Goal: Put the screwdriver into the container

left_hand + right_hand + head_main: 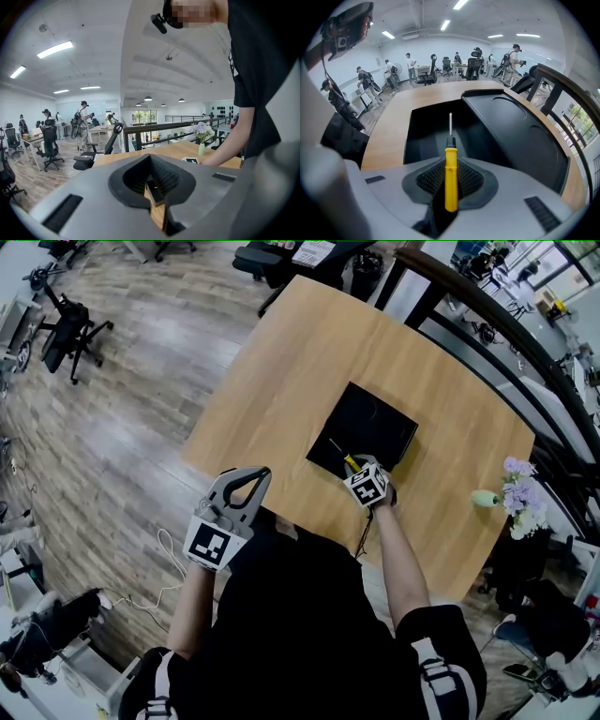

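A black container (367, 425) lies open in the middle of the wooden table (281, 362). My right gripper (367, 486) hovers at its near edge, shut on the yellow-handled screwdriver (350, 462). In the right gripper view the yellow handle (451, 161) is pinched between the pads of the right gripper (451, 178), and the thin metal shaft (450, 124) points out over the container's dark tray (426, 136). The raised lid (520, 136) stands to the right. My left gripper (236, 505) is held off the table's near edge by my body. In its own view the left gripper (152, 187) is shut on nothing.
A pale green vase (485, 498) with purple flowers (518, 486) stands near the table's right edge. A dark railing (506, 329) runs behind the table. Office chairs (66, 329) stand on the wood floor to the left. People stand at desks in the background (84, 117).
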